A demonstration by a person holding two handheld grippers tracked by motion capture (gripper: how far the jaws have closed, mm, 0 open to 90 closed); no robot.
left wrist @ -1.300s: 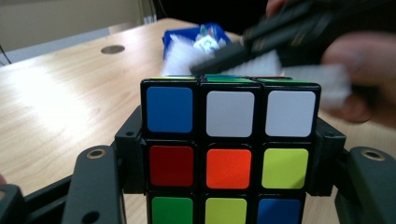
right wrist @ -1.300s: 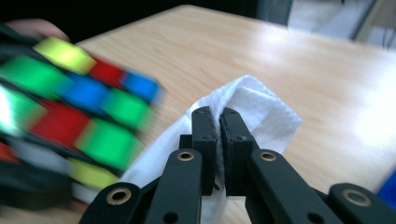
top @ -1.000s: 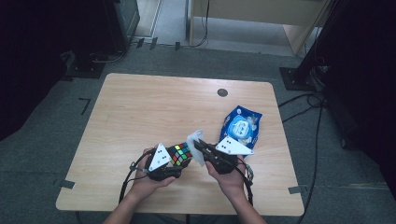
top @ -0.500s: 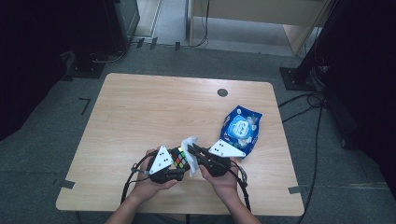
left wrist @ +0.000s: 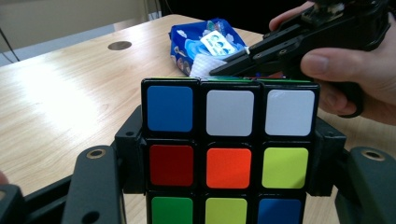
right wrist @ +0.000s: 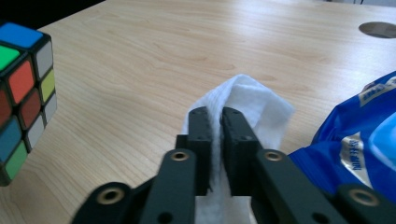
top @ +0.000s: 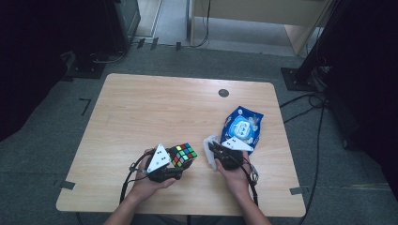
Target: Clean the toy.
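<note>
Left gripper (top: 180,161), lower centre of the high view: your hand wraps it from below, jaws clamped on the puzzle cube (top: 183,155), which sits just above the wooden table (top: 155,108). Right gripper (top: 212,151), just right of it, points up-left from your hand near the bottom edge; its jaws have just been easing apart, yet the white wipe (right wrist: 247,102) is pinched between them. Blue wipe packet (top: 243,127) lies right of centre, beside that gripper.
</note>
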